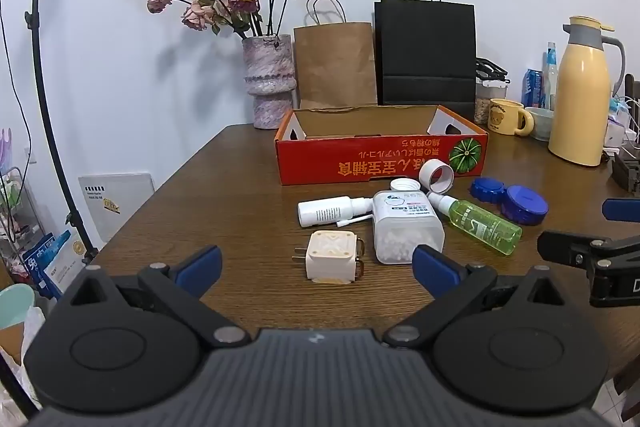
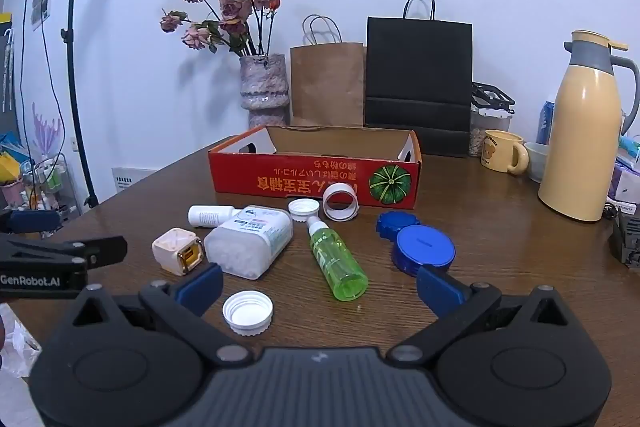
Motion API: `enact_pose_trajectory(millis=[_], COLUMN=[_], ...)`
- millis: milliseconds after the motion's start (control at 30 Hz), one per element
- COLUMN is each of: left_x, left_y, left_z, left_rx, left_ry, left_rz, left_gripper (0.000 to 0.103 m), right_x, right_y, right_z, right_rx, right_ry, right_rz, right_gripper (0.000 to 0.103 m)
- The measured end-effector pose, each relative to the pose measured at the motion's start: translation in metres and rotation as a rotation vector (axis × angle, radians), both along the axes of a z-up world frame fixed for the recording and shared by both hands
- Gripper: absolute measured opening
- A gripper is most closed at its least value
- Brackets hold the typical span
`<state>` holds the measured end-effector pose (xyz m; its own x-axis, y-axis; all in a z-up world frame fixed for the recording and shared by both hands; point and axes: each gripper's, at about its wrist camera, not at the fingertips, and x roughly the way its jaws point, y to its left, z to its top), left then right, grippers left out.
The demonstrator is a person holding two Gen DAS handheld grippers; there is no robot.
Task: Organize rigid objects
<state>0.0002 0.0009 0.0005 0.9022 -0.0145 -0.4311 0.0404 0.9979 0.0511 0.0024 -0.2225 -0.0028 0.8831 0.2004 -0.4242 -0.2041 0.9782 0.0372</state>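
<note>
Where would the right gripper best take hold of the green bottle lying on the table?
Across the middle of the green bottle, from above. It lies on its side, white nozzle toward the red box, so its round body offers two free flanks. The right gripper is open, close behind its base.

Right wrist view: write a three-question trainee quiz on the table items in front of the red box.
1. True or false: the green spray bottle stands upright.
2. Which lies nearest the right gripper? A) yellow mug B) loose white cap C) vase
3. Fill in: the red box looks ____ inside.

Key: 1 false, it lies on its side. 2 B. 3 empty, as far as this view shows.
</note>
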Motion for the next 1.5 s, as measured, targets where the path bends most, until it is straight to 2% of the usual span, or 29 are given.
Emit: enact_pose_trajectory(millis=[1500], left_x=[-0.0032], left_y=[-0.0026], left_z=[0.0085], left_rx=[0.022], left_ry=[-0.015], left_rz=[-0.002], left_gripper=[0.103], right_x=[-0.0085], right_y=[0.0014], right_z=[0.0051], right_rx=[-0.001], right_ry=[-0.028], right_rz=[0.013], right_gripper=[0.103])
